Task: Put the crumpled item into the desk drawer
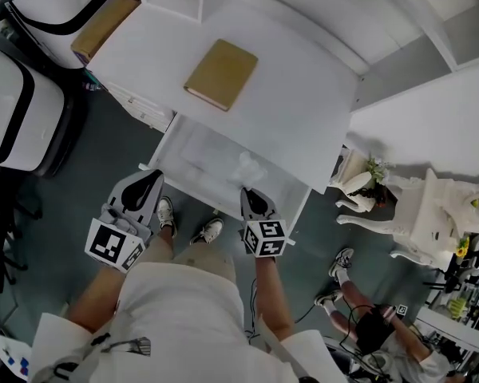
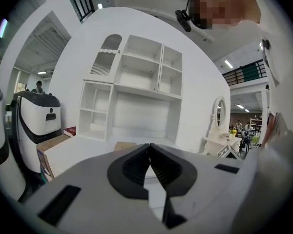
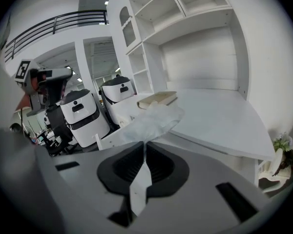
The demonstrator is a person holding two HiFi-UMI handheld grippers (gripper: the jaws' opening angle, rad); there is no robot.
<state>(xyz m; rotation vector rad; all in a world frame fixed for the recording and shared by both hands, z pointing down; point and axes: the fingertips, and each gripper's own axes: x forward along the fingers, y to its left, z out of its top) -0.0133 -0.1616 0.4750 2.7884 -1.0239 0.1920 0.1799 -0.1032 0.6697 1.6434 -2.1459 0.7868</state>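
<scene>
The crumpled item [image 3: 155,120] is pinched between the closed fingers [image 3: 161,167] of the right gripper [image 3: 145,147], and its white bulk is held over the open drawer [image 1: 195,154] under the bench [image 1: 295,110]. The left gripper [image 2: 150,150] is closed on nothing, off the drawer's left corner. Placing is judged to be in hand. The item should next be lowered into the drawer and released.

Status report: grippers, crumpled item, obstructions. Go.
Left hand-held gripper shut, empty. Right hand-held gripper shut on crumpled white item, above open white desk drawer. Tan book on desktop, clear of drawer.
</scene>
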